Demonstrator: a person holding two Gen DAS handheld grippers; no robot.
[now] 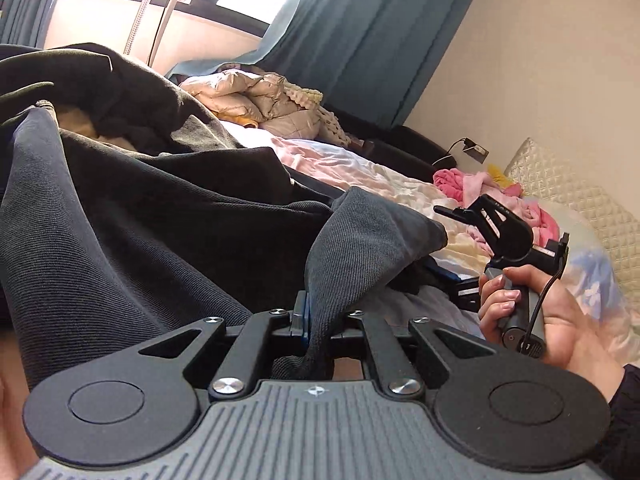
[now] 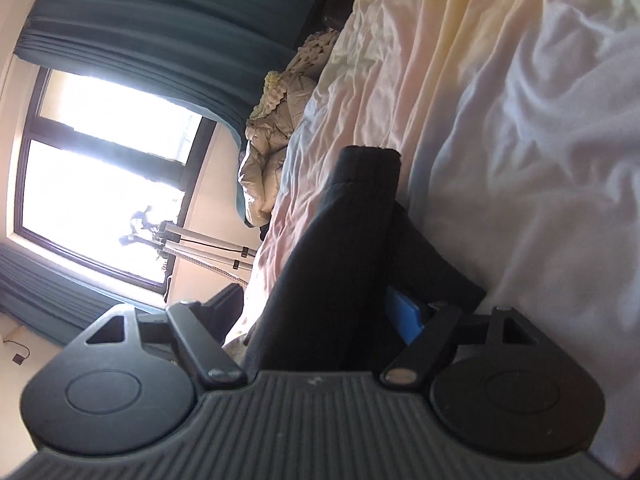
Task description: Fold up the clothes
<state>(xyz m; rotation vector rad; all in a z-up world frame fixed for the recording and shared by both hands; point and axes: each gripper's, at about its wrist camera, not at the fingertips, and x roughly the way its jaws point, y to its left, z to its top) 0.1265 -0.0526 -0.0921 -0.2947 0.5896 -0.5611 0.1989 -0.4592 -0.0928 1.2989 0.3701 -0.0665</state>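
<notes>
A dark grey ribbed garment (image 1: 132,240) is held up over the bed. My left gripper (image 1: 316,320) is shut on a fold of it, and the cloth runs between the jaws and hangs left and right. My right gripper (image 2: 360,320) is shut on another dark part of the garment (image 2: 344,240), which stands up from the jaws; a blue finger pad (image 2: 406,318) shows beside the cloth. The right gripper (image 1: 508,236), held in a hand, also shows in the left wrist view at the right, close to the cloth's corner.
The bed has a rumpled pastel sheet (image 2: 500,120). A beige puffer jacket (image 1: 256,100) lies at its far end, pink clothes (image 1: 472,184) near a quilted pillow (image 1: 580,188). Teal curtains (image 1: 360,32), a window (image 2: 100,160) and a stand (image 2: 200,248) are behind.
</notes>
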